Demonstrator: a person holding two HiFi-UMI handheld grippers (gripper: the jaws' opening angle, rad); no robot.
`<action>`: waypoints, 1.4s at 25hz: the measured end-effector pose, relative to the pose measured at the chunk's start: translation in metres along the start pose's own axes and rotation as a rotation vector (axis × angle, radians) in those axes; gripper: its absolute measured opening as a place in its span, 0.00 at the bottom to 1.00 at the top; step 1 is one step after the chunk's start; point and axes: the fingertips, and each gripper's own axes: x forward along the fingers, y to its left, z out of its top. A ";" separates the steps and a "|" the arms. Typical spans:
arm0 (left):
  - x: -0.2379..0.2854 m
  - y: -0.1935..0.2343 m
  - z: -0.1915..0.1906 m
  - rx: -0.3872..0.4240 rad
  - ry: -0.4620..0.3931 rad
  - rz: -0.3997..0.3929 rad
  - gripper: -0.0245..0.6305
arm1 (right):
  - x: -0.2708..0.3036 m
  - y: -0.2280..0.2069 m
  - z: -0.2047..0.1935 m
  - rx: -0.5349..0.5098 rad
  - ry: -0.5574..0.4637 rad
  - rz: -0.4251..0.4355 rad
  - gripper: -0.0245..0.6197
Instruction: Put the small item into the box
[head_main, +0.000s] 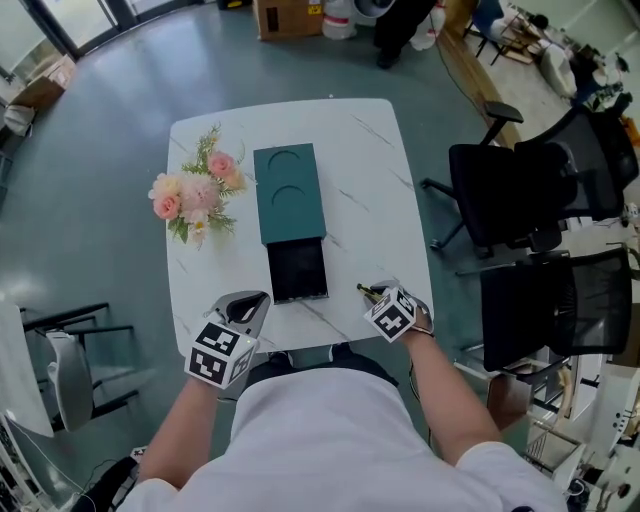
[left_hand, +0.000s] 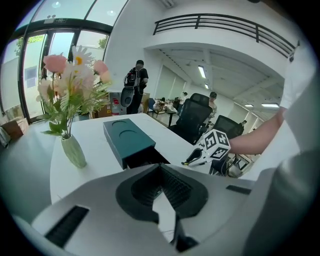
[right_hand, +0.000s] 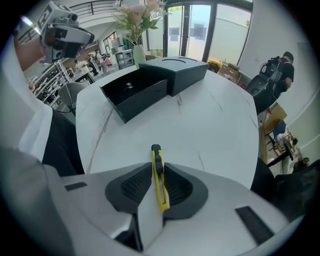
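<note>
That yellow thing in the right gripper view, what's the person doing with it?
A person is at a white table with a hand-held gripper in each hand. The right hand-held gripper is shut on a small yellow box cutter, near the table's front edge. The teal box lies ahead, its dark drawer slid open. The left hand-held gripper is shut on nothing. The cutter isn't in the box yet.

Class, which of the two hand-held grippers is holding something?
The right hand-held gripper: its jaws clamp a yellow utility knife. The left hand-held gripper holds nothing.
</note>
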 end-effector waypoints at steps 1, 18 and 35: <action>-0.001 0.004 -0.002 -0.006 -0.002 0.000 0.06 | 0.000 0.000 0.000 0.009 0.007 0.000 0.18; -0.023 0.047 -0.013 -0.059 -0.036 0.024 0.06 | -0.028 0.000 0.049 0.077 -0.095 -0.065 0.16; -0.043 0.064 -0.023 -0.108 -0.077 0.071 0.06 | -0.058 0.030 0.180 -0.139 -0.294 -0.056 0.16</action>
